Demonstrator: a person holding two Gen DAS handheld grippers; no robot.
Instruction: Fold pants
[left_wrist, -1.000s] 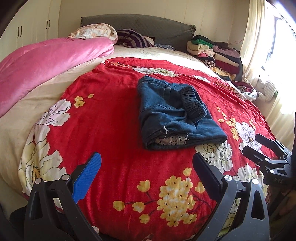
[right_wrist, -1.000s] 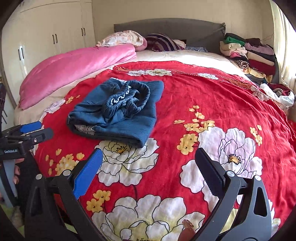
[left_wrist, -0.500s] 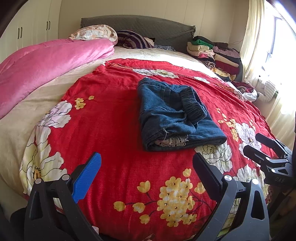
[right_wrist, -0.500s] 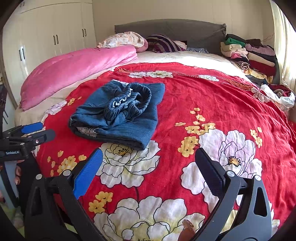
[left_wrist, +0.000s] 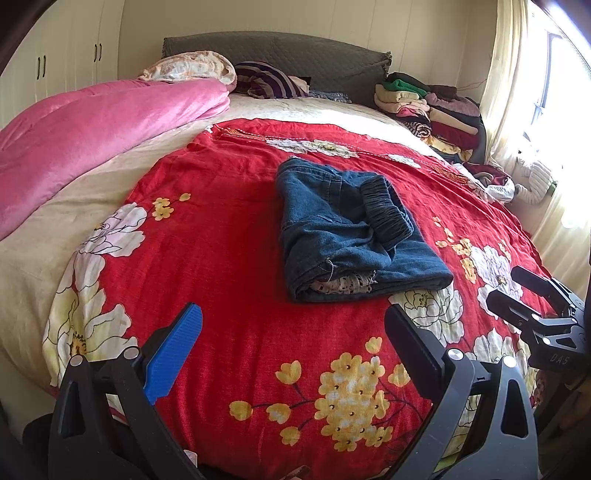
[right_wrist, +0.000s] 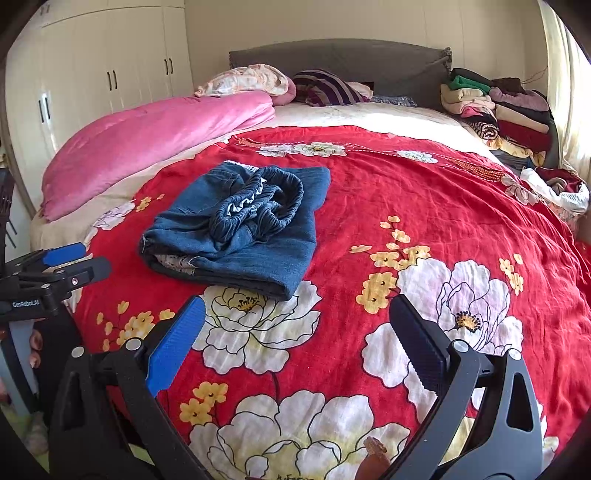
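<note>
Left wrist view showed the left gripper (left_wrist: 291, 328) low over the near edge of the bed, its fingers spread wide with nothing between them, one pad blue (left_wrist: 173, 352) and the other black. Beyond it the pants (left_wrist: 354, 232) lay folded into a thick blue denim bundle on the red floral blanket (left_wrist: 229, 258), the elastic waistband doubled over on top and a bit of pale lace lining showing at the near end. The right gripper (left_wrist: 517, 291) poked in from the right edge, held clear of the bundle, its fingers apart as well. From the right wrist view the same right gripper (right_wrist: 295, 332) hovered above the big white flowers of the blanket (right_wrist: 406, 206), fingers wide and holding nothing, with the pants (right_wrist: 240, 236) ahead and to the left, touching neither tool. The left gripper (right_wrist: 79, 258) came in at the left edge, near the bundle's corner but apart from it, and fingertips of a hand (right_wrist: 35, 343) showed below it on the handle. A rolled pink quilt (right_wrist: 155, 136) ran along the left side of the bed, pillows (right_wrist: 251, 79) sat at the grey headboard (right_wrist: 351, 62), and a pile of folded clothes (right_wrist: 498, 107) was stacked in the far right corner. White wardrobes (right_wrist: 92, 74) lined the left wall.
</note>
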